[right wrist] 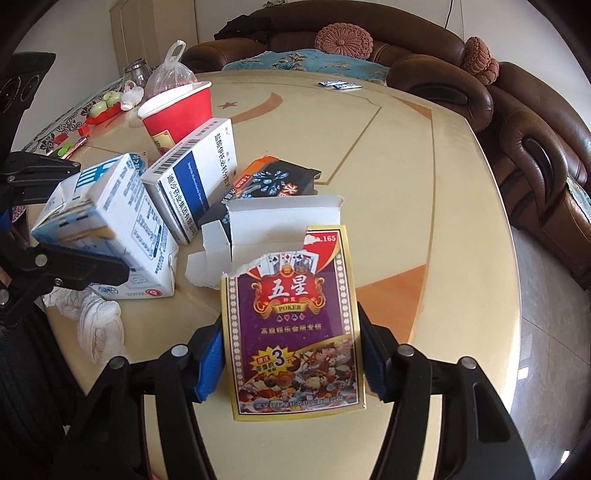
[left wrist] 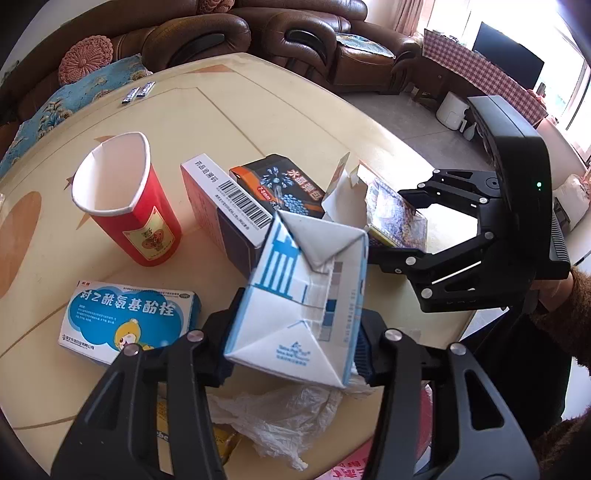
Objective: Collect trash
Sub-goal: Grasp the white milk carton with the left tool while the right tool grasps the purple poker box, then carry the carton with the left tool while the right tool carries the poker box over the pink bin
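So the left gripper (left wrist: 295, 345) has its two fingers squeezed onto the sides of a white-and-blue carton (left wrist: 303, 295), about half spread since the carton fills the gap, and the carton sits tilted, with its folded end pointing away from the camera. From the right wrist view that same carton (right wrist: 122, 229) leans over the table edge with one bottom corner looking like it's down near the tabletop, though I can't tell if it actually touches. Under it there's a crumpled tissue (left wrist: 280, 413) lying on the table (left wrist: 277, 110). The right gripper (right wrist: 291, 354) is pinching a purple poker box (right wrist: 295, 325) between its blue pads (right wrist: 210, 365), one on each long side; the box top is torn open with white flaps sticking up. In the left view you can see that gripper (left wrist: 395, 225) off to the right with the box (left wrist: 395, 214) in it. Rest of the clutter: a red cup (left wrist: 129, 206) standing upright, a white medicine box (left wrist: 225, 214) on its edge just beside the carton, a black box (left wrist: 284, 184) behind it, and a blue box (left wrist: 129, 321) lying flat near the left fingers. Two small sachets (left wrist: 138, 91) lie well apart at the far side, near the brown sofa (left wrist: 295, 33). A plastic bag (right wrist: 170, 74) sits behind the cup in the right view.
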Demonstrator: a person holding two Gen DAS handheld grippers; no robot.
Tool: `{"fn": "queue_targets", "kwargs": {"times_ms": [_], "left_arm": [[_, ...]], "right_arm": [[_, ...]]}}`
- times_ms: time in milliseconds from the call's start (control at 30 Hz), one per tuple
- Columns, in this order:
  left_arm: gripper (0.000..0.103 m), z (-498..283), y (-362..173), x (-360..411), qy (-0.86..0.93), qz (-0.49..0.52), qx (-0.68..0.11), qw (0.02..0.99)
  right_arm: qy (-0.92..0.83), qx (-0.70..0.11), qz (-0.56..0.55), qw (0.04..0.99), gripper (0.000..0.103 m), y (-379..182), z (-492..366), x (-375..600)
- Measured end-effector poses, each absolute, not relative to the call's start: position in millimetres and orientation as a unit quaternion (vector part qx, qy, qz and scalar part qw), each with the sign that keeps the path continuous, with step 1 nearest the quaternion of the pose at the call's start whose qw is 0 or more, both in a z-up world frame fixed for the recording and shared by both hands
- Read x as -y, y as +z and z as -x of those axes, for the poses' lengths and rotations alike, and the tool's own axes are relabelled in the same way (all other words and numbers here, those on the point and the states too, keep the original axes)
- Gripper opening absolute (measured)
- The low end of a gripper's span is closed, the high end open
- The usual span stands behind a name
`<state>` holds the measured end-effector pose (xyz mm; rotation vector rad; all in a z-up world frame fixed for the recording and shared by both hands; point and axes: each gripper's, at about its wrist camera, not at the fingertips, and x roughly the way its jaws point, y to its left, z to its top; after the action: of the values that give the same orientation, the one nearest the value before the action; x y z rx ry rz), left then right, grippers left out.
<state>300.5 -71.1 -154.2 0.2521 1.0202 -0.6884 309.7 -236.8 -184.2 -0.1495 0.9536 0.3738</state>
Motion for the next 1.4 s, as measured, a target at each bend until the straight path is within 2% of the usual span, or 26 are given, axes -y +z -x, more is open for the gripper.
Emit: {"fn": "queue_targets", "kwargs": {"times_ms": [400,700,1000,1400], "left_arm": [[0.046,-286,-149,75,-0.324,-0.128,-0.458,0.818],[0.046,-307,-131,56,-0.295,-0.075,-0.451,0.839],[0.046,-292,-109,55,-0.285,-0.083,-0.425,0.855],[0.046,-262,-66,31,-0.251,-0.061,-0.402,0.878]], "right_arm": [[0.152,-0.441,0.076,0.881,0.059,-172,-303,237],[0.133,-0.425,0.058,0.893,0.059,-157,-304,249],[0.117,-0.412,0.058,0.902,0.059,-144,-296,250],[0.093,-0.391,0.056,0.914,0.059,-90,-257,238]]}}
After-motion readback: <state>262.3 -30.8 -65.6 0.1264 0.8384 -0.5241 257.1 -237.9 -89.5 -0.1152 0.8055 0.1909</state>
